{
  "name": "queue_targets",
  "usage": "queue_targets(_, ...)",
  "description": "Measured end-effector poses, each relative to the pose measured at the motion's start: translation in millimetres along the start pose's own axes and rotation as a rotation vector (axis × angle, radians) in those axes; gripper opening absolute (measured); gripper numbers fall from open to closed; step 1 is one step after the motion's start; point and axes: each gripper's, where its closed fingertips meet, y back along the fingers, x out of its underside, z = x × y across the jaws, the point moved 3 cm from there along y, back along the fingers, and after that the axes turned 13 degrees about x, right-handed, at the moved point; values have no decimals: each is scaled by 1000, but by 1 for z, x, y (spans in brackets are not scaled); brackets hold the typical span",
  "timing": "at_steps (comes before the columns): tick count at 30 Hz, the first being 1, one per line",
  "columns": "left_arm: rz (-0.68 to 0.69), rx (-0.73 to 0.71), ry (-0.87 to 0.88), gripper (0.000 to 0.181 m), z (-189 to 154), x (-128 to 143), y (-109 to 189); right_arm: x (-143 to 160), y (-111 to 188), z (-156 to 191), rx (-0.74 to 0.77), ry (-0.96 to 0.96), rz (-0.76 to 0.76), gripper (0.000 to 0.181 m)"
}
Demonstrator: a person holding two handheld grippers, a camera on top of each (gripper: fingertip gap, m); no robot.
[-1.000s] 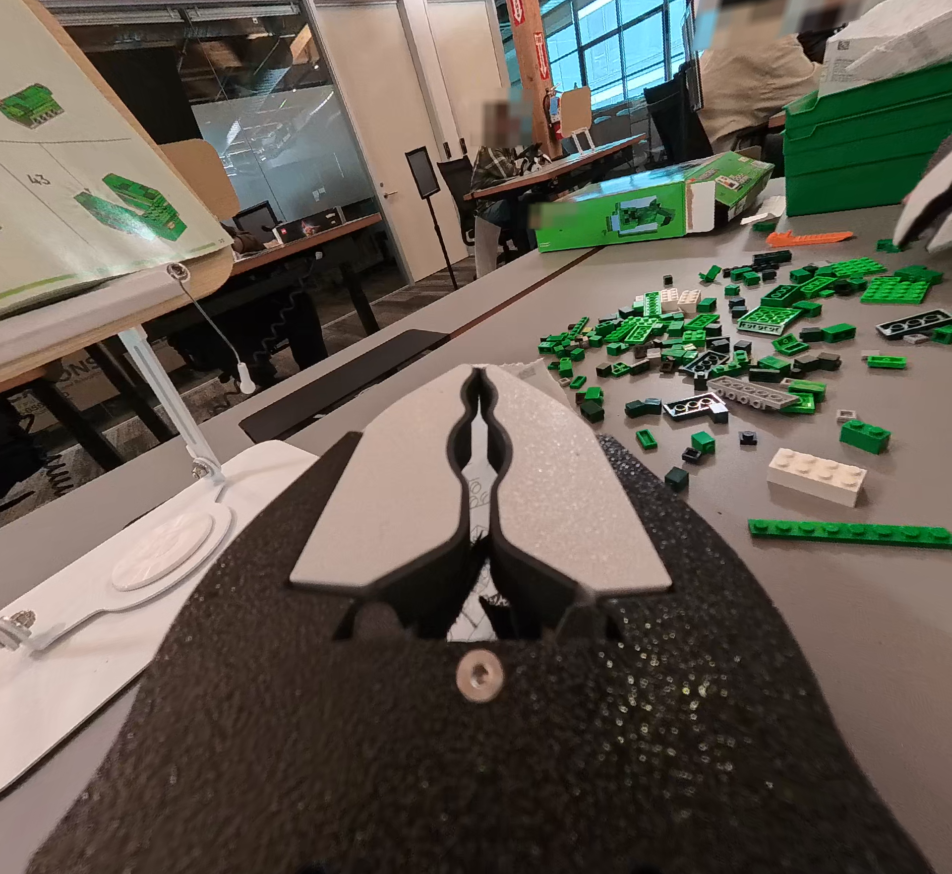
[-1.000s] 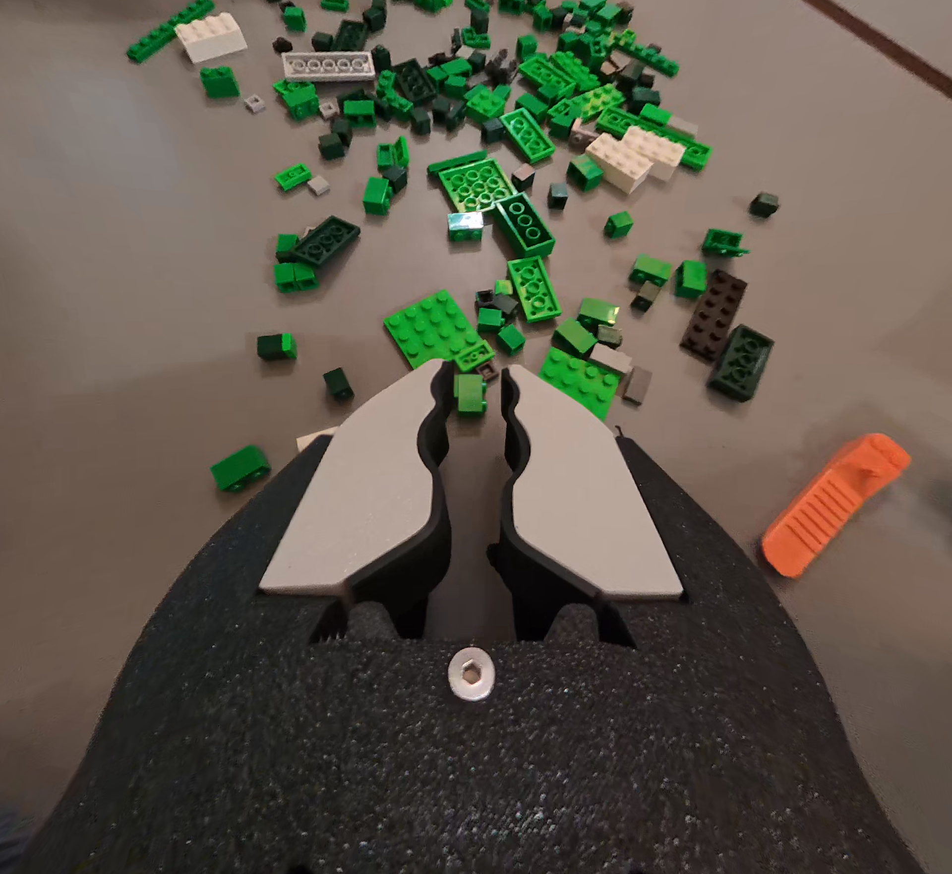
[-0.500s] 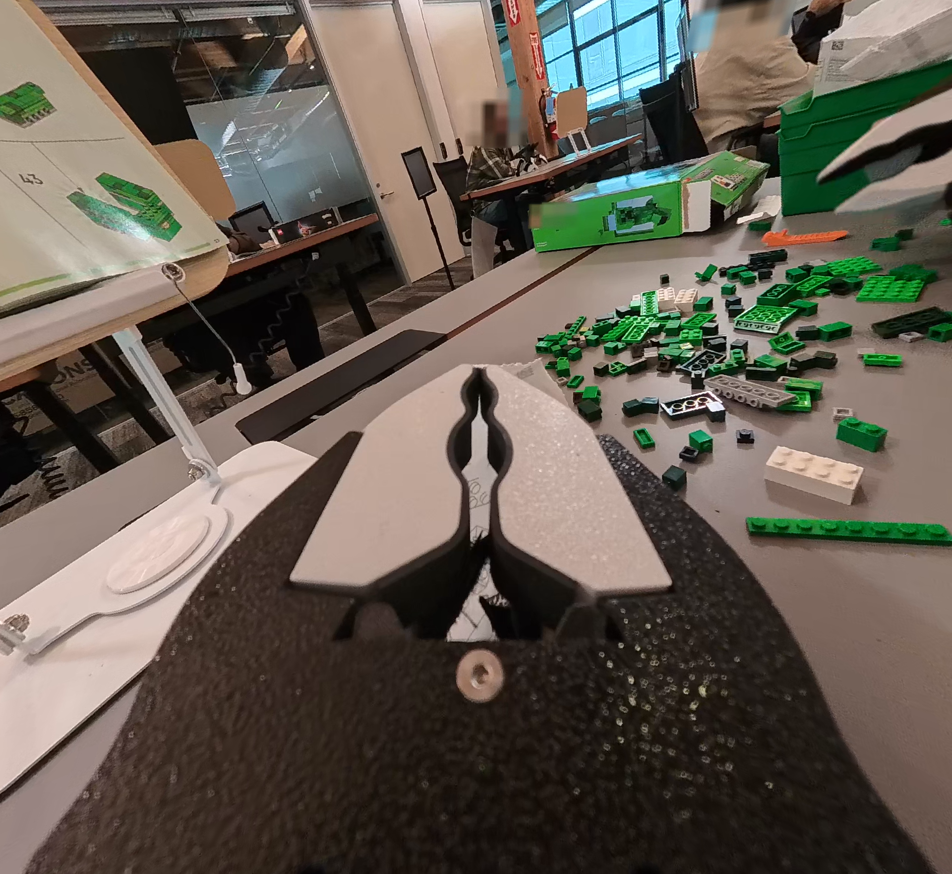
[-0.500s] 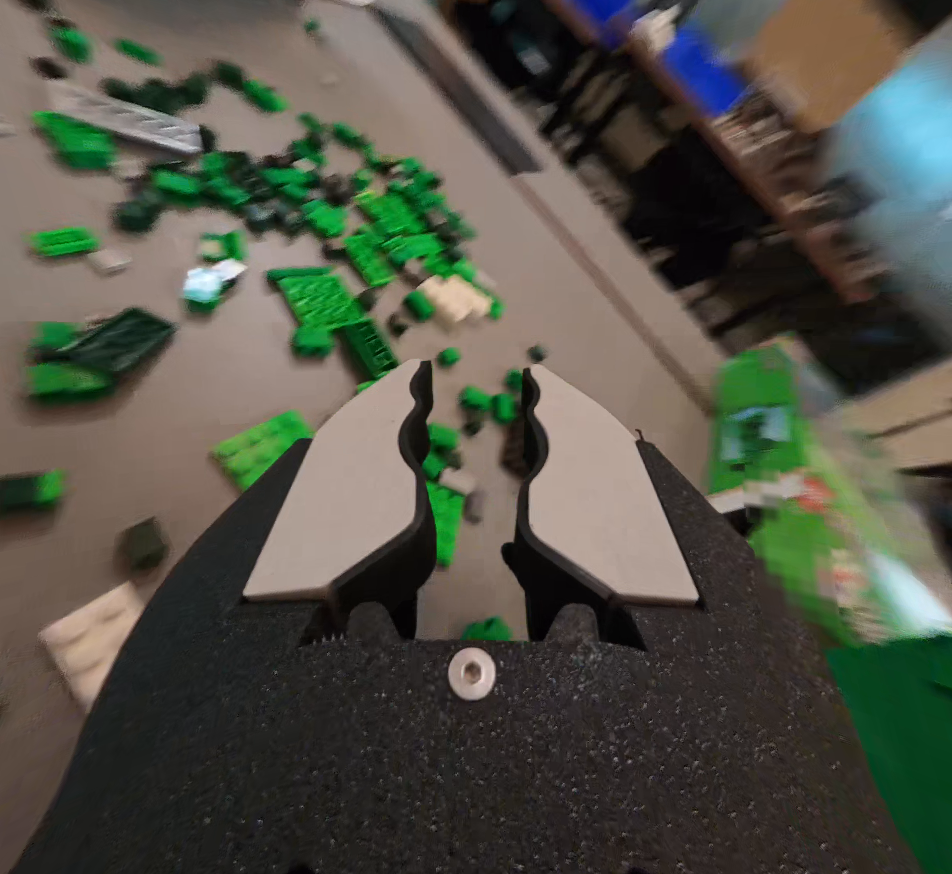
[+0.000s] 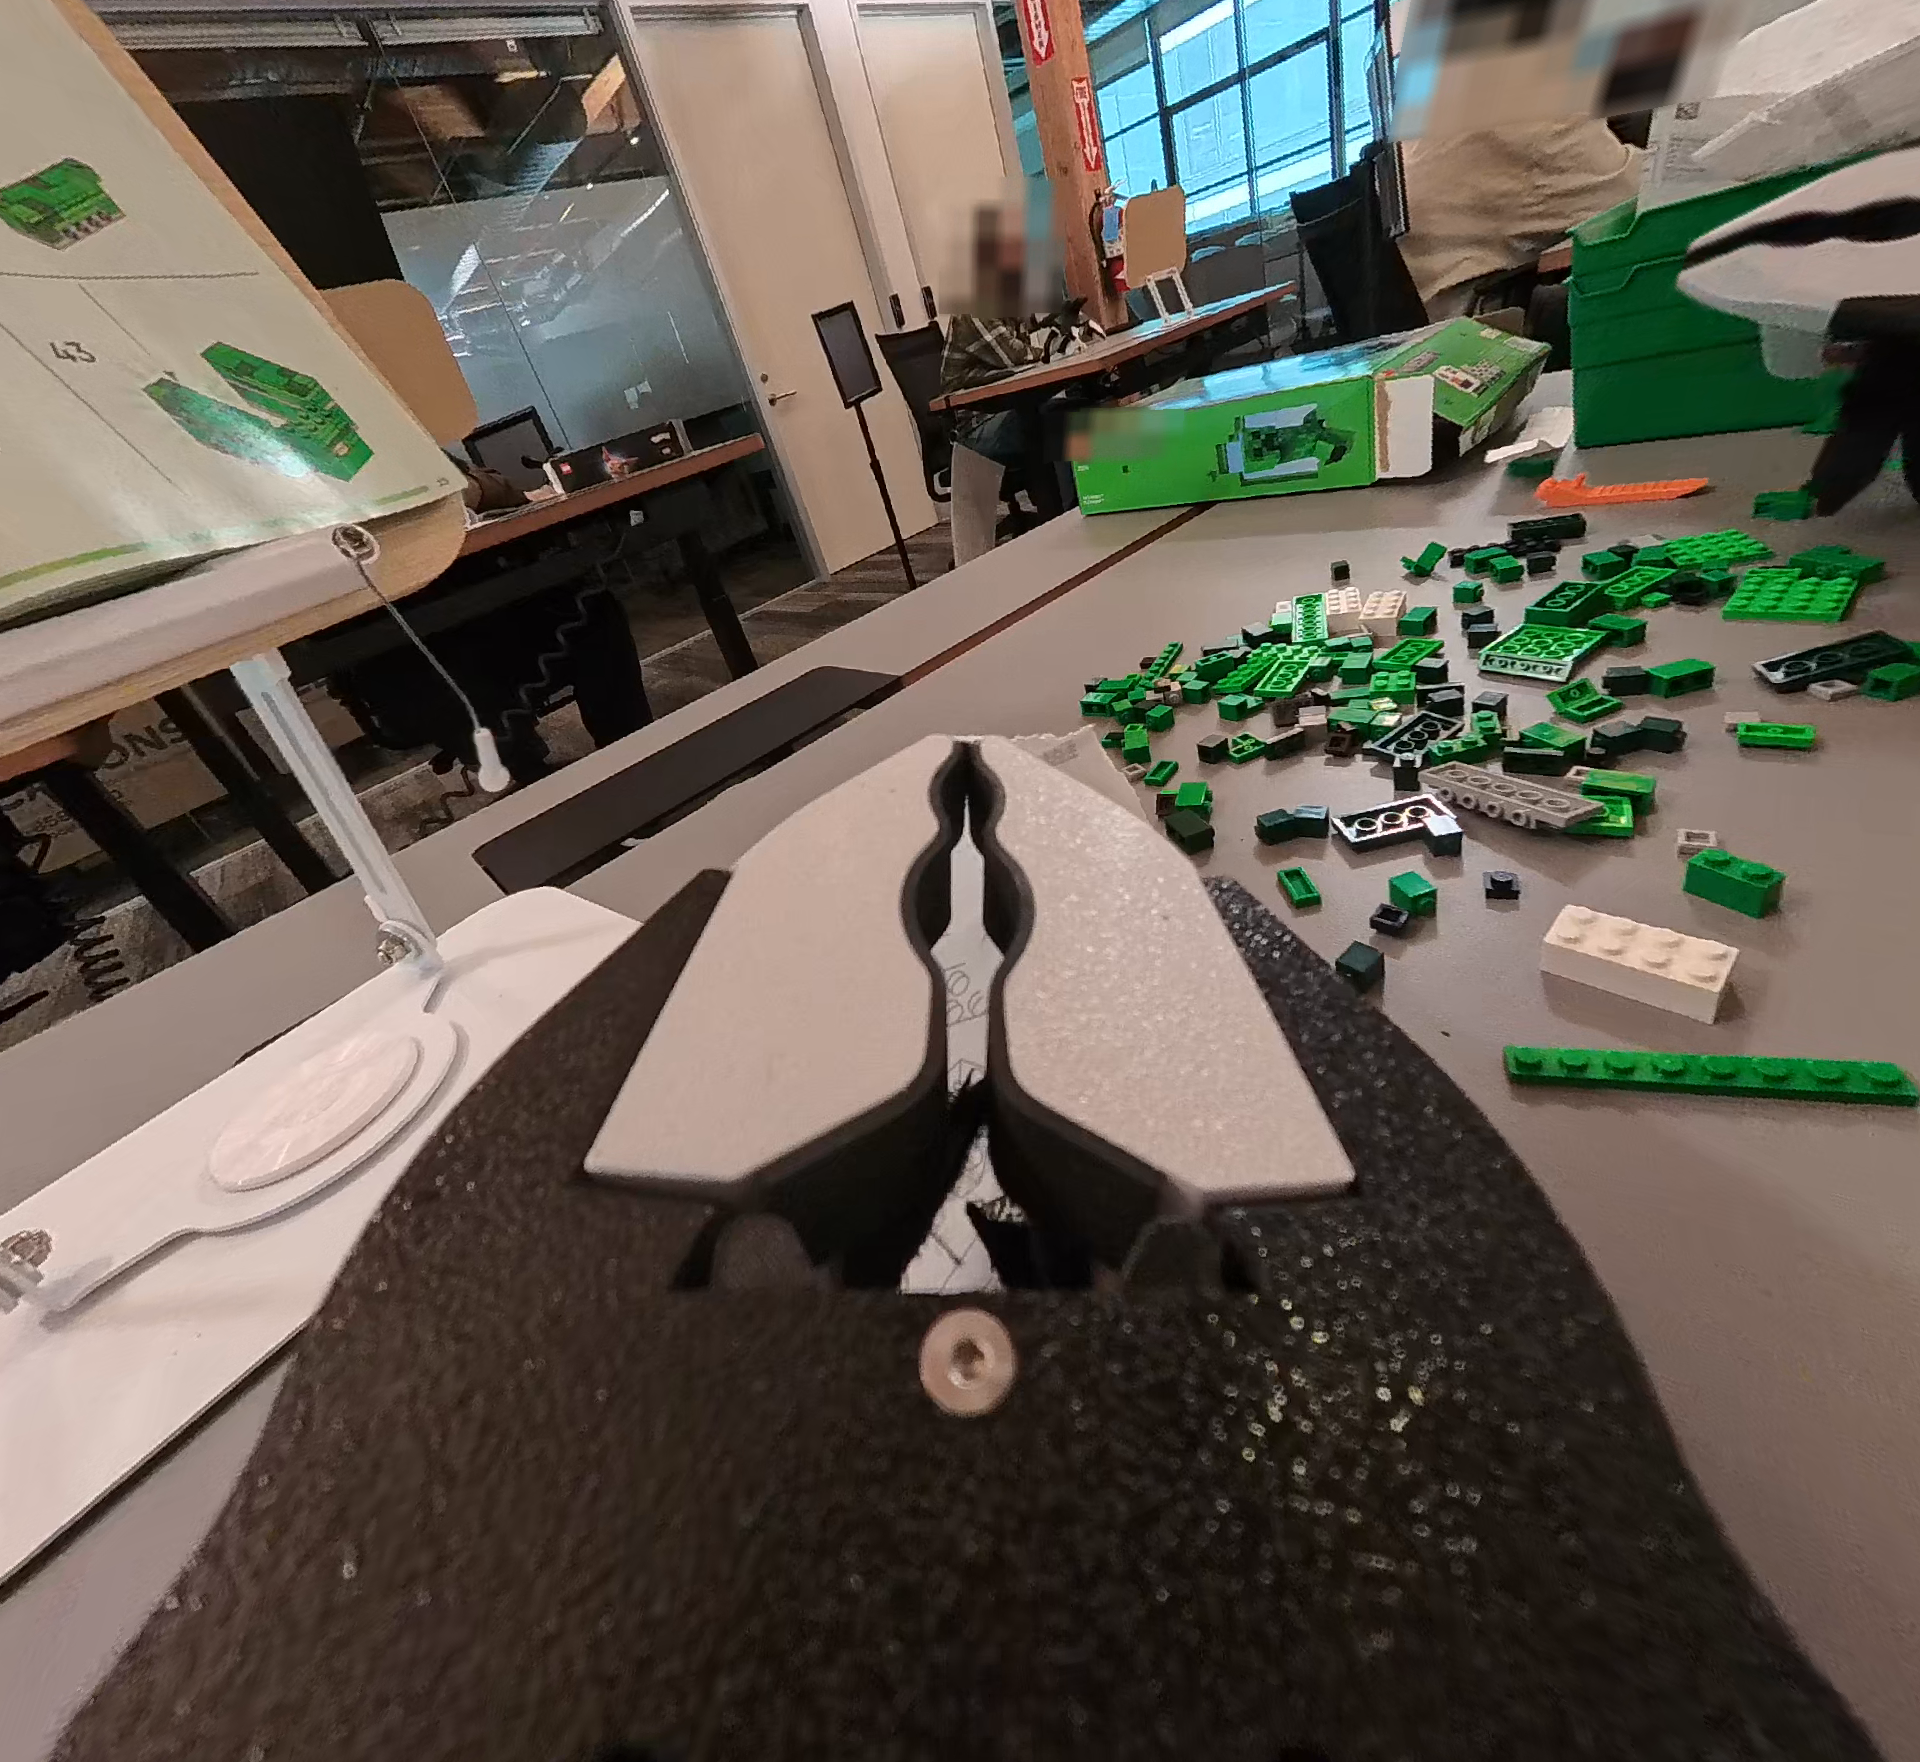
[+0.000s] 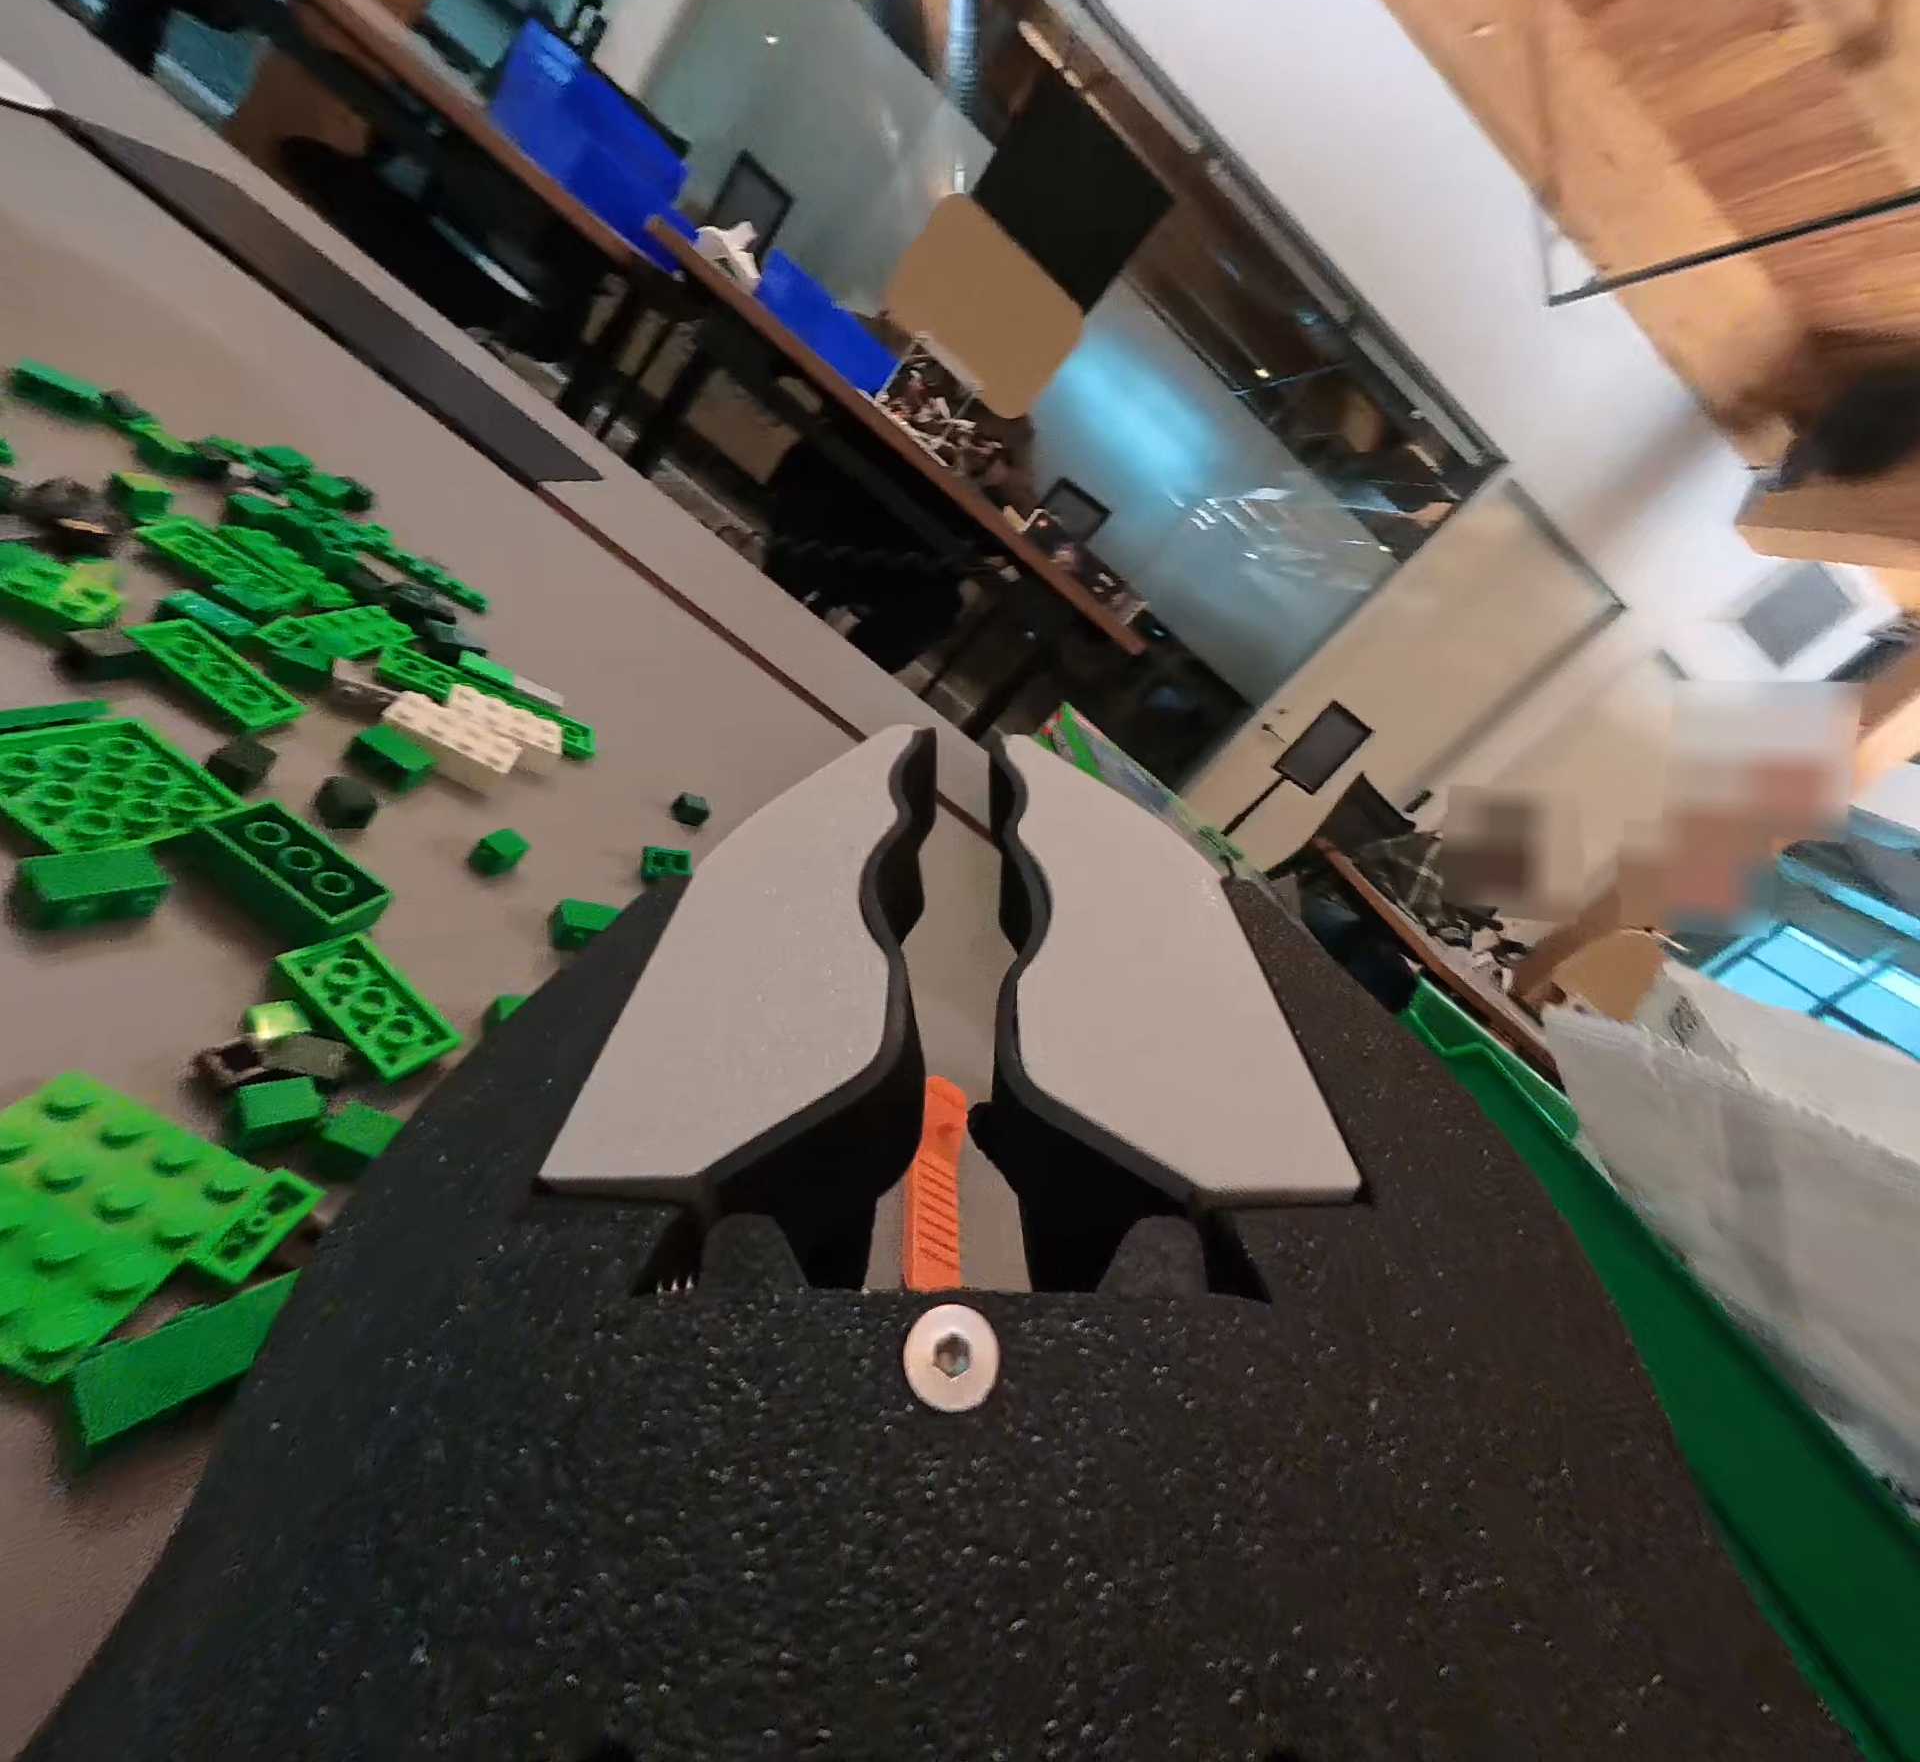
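The left gripper [image 5: 964, 756] is sitting at centre frame with its fingers pressed together, tips meeting, clenched on a thin white printed sheet [image 5: 1070, 762] that is showing through the wavy slot between them and poking out at the upper right of the tips; the sheet is probably being pinned so that it lies flat; just to the lower left a white stand base [image 5: 312, 1120] is resting on the grey table [image 5: 1558, 1297], its clear arm rising to the instruction booklet [image 5: 156, 362] at the upper left, tilted, it seems, so that its pages are facing the worker.

The right gripper [image 6: 961, 756] is hanging at centre frame, tilted up off the table, its fingers standing a narrow gap apart with nothing between them; released, then, and holding no piece; through the gap near its base an orange brick separator [image 6: 935, 1182] is lying on the table beneath it, the nearest thing to it.

Outward, loose green bricks [image 6: 208, 673] are lying scattered over the left of that frame, spread in a single layer, likely so each shape can be seen; a white brick [image 5: 1636, 964] and a long green plate [image 5: 1704, 1073] are lying at the right of the left wrist view; a green box [image 5: 1299, 434] is lying on its side at the upper right, its flap open.
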Motion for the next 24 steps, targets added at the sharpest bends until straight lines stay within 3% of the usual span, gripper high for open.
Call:
queue_targets(4,-12,-4,18,0,2,0,1,13,-4,-4,20,-69,30,0)
queue_targets(13,-2,6,0,0,-1,1,-1,26,-10,-17,78,-276,94,0)
queue_targets(24,-6,6,2,0,0,0,0,17,-11,0,-23,-241,60,0)
